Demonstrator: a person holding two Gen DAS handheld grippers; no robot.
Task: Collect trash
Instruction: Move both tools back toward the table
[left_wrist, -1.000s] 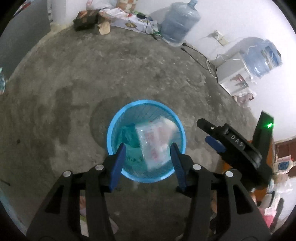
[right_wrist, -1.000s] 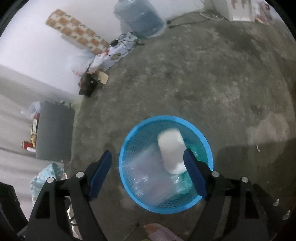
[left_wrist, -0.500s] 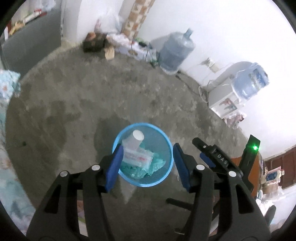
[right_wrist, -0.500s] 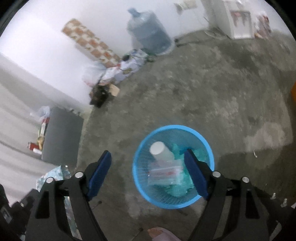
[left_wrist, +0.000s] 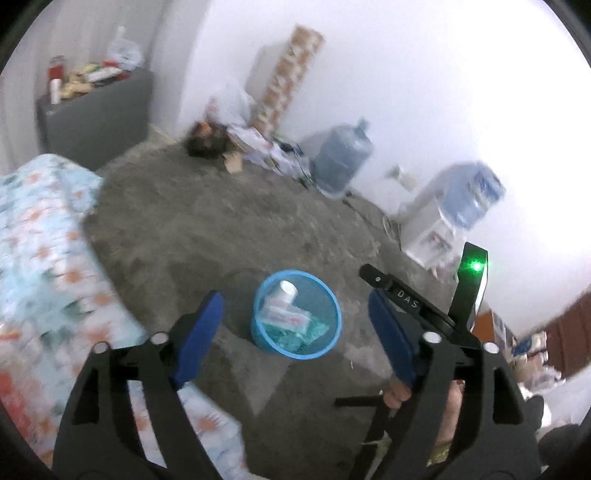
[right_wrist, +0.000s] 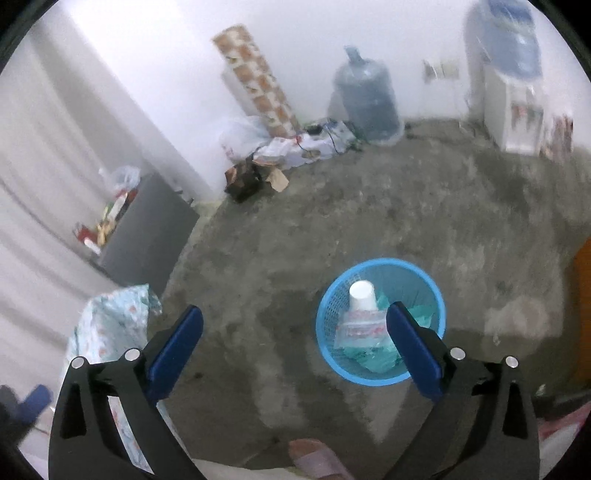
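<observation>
Motion blur smears the floral cloth (left_wrist: 40, 258) beyond reading.

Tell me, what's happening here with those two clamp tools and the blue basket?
A person is tidying up trash with a two-finger gripper in each hand. The blue basket on the concrete floor already holds a white paper cup, a clear printed wrapper and some greenish plastic. The left gripper and the right gripper have just been opening; both are open and empty, above the basket.
</observation>
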